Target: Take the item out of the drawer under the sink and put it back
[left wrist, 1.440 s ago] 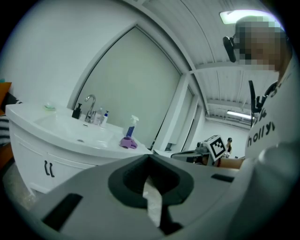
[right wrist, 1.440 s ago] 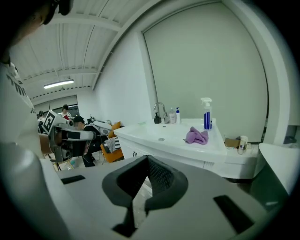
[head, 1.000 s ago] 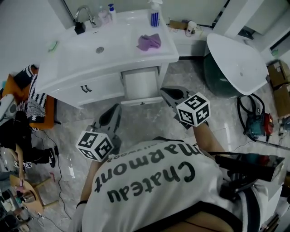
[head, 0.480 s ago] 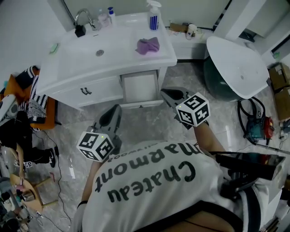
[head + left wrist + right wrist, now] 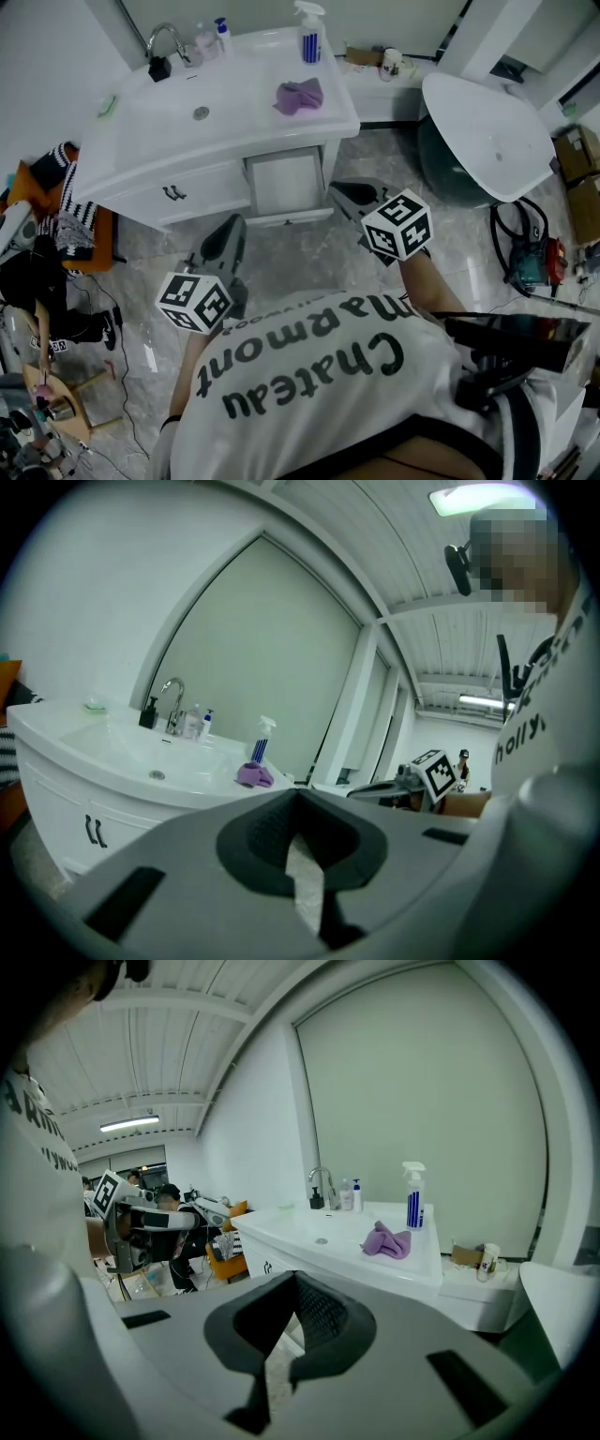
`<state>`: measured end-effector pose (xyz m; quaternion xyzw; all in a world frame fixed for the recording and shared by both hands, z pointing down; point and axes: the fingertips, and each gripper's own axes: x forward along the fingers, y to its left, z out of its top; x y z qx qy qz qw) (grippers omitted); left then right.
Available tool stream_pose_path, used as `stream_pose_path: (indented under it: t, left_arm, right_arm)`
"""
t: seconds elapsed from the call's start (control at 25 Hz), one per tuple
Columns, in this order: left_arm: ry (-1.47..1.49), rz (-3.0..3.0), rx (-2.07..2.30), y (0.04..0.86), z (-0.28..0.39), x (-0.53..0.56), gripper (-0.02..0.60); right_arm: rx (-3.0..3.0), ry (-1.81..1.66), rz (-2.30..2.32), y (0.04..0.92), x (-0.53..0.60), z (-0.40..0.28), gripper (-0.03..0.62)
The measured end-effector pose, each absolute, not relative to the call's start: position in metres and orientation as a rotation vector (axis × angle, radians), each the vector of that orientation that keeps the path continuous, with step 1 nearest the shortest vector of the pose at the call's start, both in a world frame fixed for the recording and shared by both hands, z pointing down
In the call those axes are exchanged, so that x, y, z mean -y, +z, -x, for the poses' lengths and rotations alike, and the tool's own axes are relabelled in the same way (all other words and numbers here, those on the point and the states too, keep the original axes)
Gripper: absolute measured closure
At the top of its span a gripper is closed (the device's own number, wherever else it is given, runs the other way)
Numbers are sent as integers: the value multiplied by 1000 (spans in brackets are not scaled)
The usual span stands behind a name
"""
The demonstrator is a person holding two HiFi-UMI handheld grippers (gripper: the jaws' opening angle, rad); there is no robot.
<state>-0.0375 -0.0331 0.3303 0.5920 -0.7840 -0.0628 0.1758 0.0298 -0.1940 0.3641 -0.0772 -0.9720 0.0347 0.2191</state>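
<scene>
The white sink vanity (image 5: 141,141) stands ahead of me. Under its right half the drawer (image 5: 286,183) is pulled out, its front lip nearest me, and I see nothing in its pale inside. A crumpled purple cloth (image 5: 298,95) (image 5: 386,1240) (image 5: 253,776) lies on the counter right of the basin. My left gripper (image 5: 232,225) (image 5: 298,799) is shut and empty, low and left of the drawer front. My right gripper (image 5: 336,191) (image 5: 295,1279) is also shut and empty, just right of the drawer's front corner, apart from it.
A spray bottle (image 5: 309,36), pump bottles (image 5: 208,36) and a faucet (image 5: 169,37) line the counter's back. Left of the open drawer is a shut drawer with a dark handle (image 5: 173,192). A white tub (image 5: 487,131) stands right, clothes on an orange seat (image 5: 66,206) left, cables (image 5: 530,253) on the floor.
The vanity sits slightly higher and further left in the head view. Both grippers stay shut and empty in nearly the same places.
</scene>
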Motion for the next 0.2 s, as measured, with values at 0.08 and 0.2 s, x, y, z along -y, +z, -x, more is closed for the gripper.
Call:
stream_pose_path:
  t: [0.08,0.2]
  left_arm:
    - [-178,-1679,2222,329,38,35,574]
    - [-177,-1682,2224,328,38,38,574]
  right_arm:
    - [2691,97,211,363,196,-29,583]
    - [2693,97,206,363,199,-29,583]
